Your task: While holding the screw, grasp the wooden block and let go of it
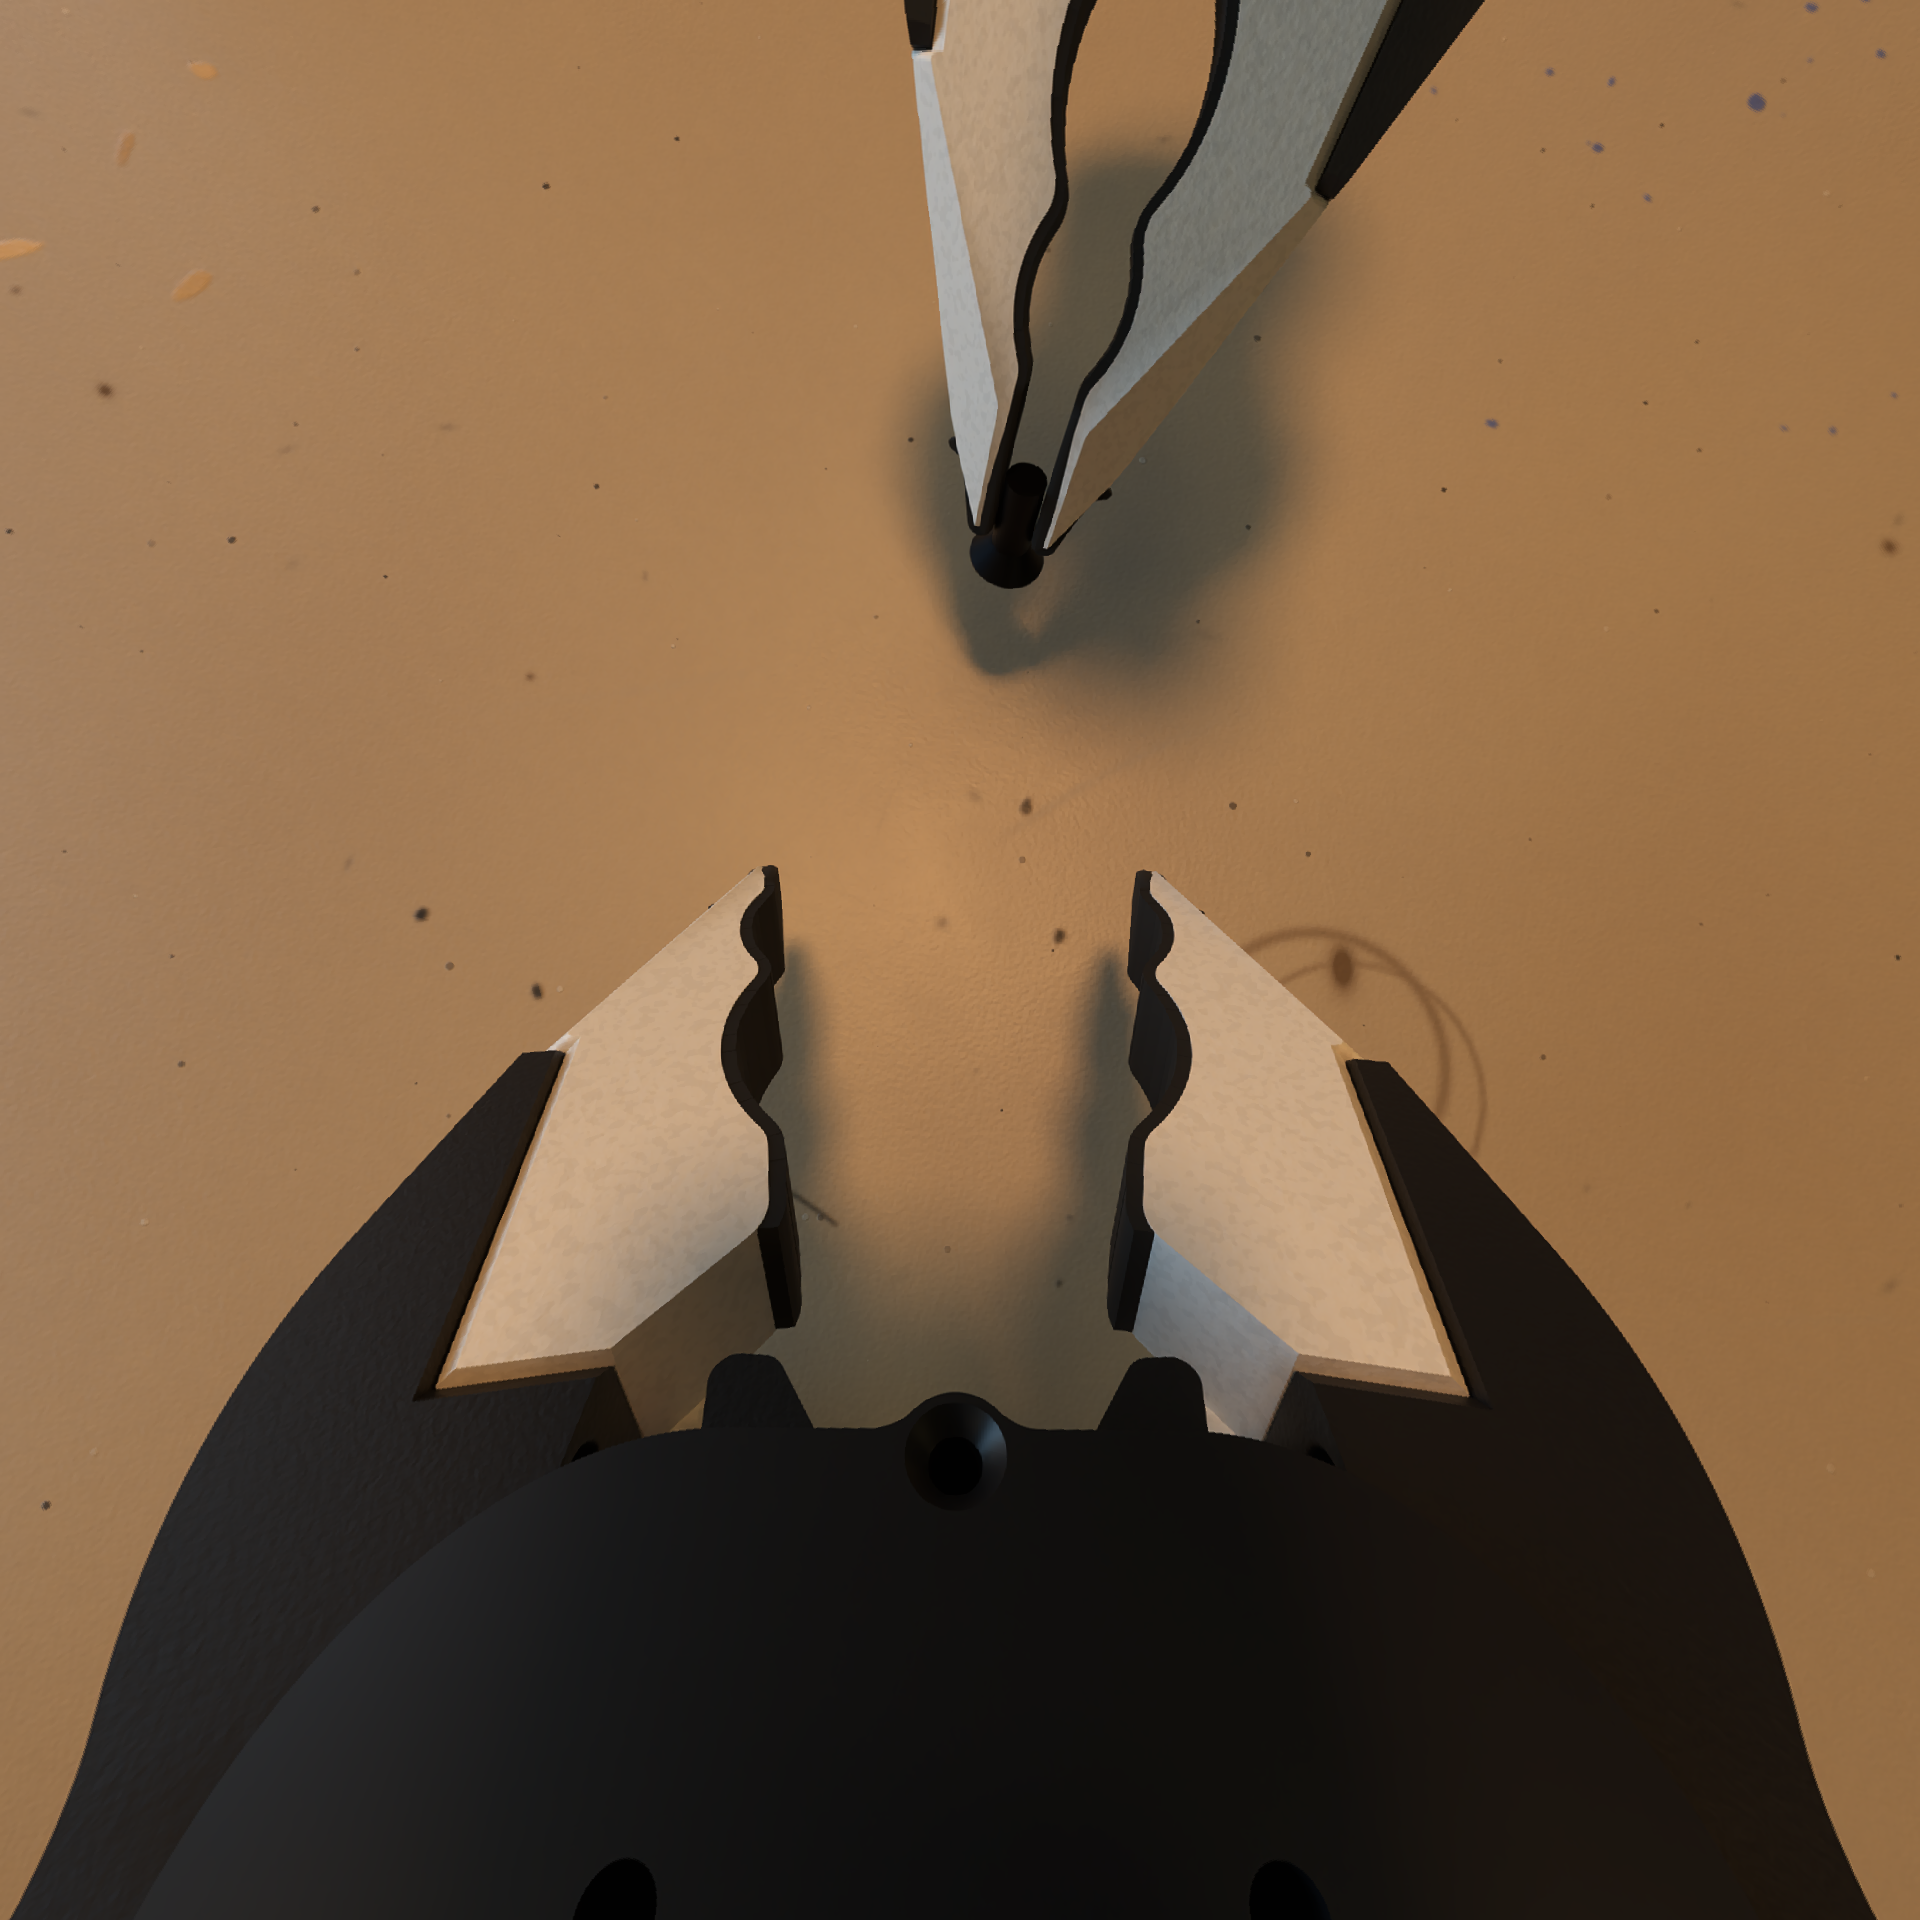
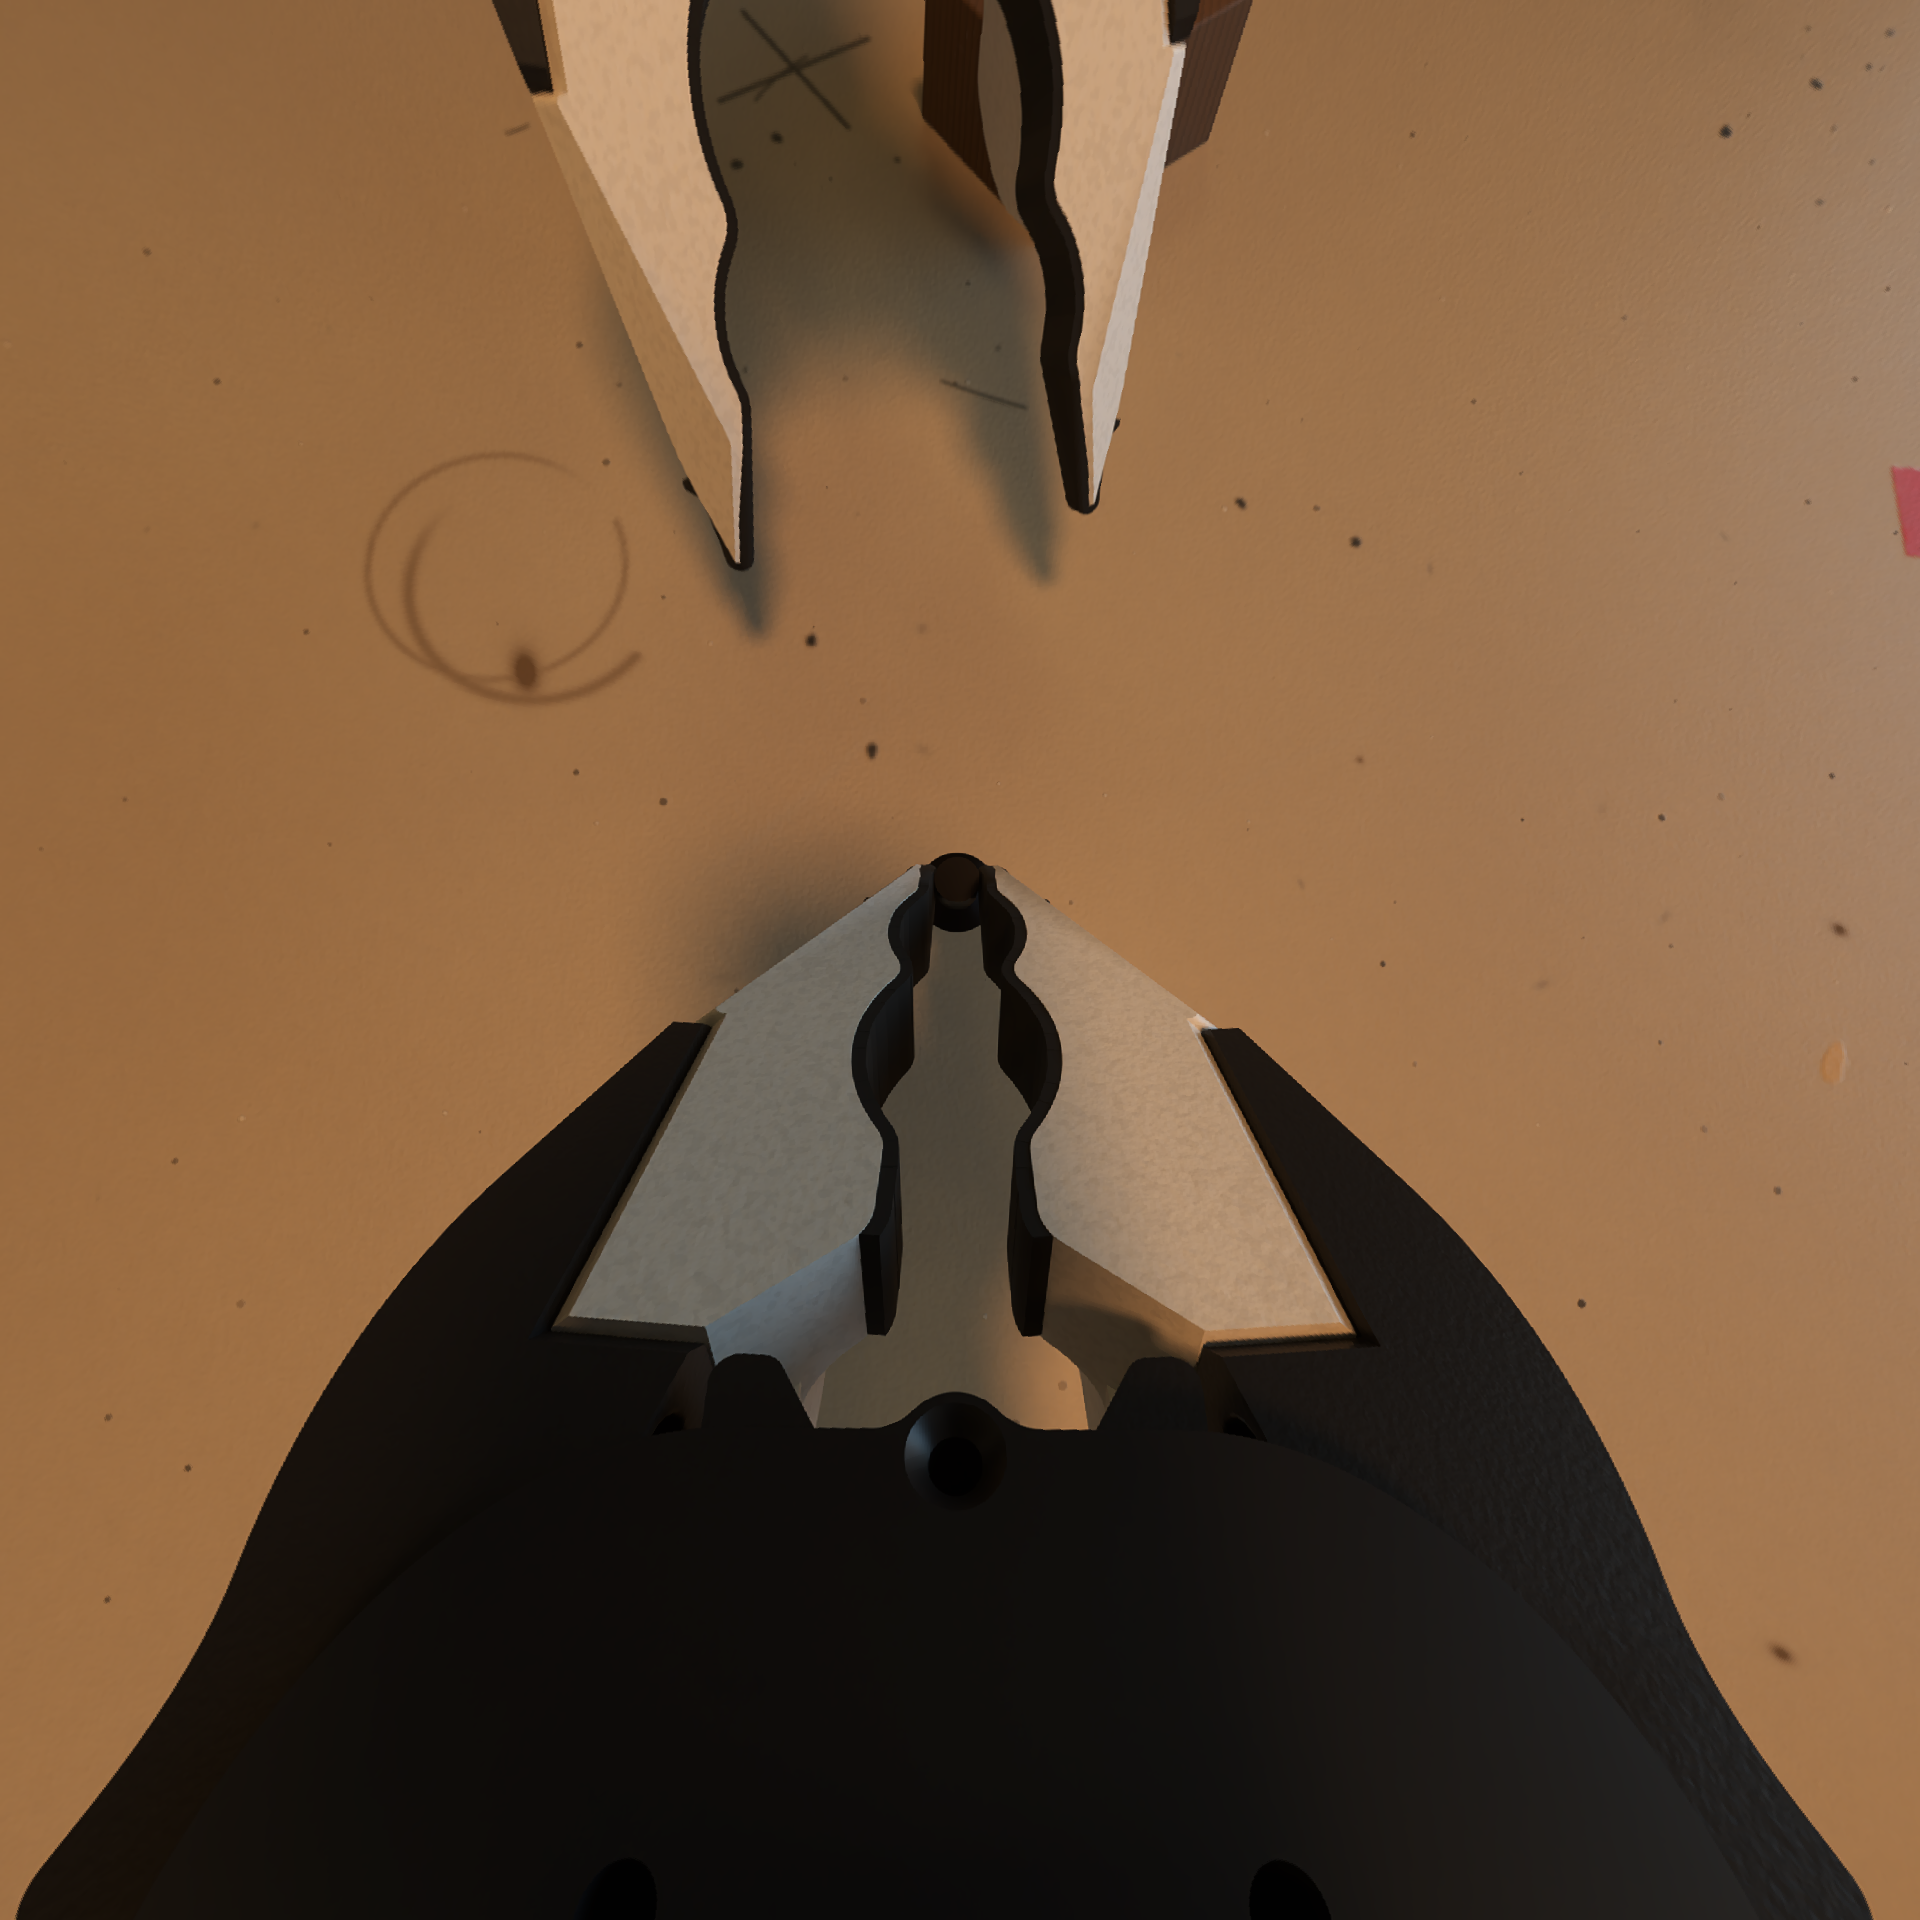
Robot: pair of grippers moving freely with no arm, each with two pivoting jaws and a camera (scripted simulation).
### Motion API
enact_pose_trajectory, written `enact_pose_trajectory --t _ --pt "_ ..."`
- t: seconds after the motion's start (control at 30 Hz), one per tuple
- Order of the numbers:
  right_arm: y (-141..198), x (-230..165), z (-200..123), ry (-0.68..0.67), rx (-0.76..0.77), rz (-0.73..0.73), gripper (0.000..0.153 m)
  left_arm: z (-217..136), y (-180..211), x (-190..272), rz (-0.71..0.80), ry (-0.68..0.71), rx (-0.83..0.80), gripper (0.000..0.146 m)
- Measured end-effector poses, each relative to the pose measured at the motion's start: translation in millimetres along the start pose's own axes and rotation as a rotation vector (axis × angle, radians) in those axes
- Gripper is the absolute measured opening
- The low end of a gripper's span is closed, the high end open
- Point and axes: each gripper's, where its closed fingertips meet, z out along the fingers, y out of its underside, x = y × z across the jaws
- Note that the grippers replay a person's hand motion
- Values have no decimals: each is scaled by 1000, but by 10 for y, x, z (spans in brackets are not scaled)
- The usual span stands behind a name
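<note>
My right gripper (image 2: 956,878) pinches the small black round-headed screw (image 1: 1006,551); my left gripper (image 1: 956,873) fingers are spread wide, empty, beside the dark brown wooden block (image 2: 961,114).

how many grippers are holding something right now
1. The right gripper pinches the black screw at its fingertips. The left gripper is open and empty; the wooden block sits behind it.

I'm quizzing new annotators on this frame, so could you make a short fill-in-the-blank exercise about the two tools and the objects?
1. The right tool is shut on a small black ____.
2. The left tool has its jaws ____ with nothing between them.
3. The brown wooden block shows only in the ____ wrist view, behind the left tool.
4. The dark ring mark is drawn on the ____.

Missing words: screw; open; right; table
</note>
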Motion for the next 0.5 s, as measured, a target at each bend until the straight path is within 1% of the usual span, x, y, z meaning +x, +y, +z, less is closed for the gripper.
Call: enact_pose_trajectory --t 0.2,0.5 --pt "-70 31 -6 1 23 3 8 -34 6 -19 1 -28 1 66" --pt "-231 136 -50 -3 102 27 8 -164 37 -107 -50 -63 40 65"
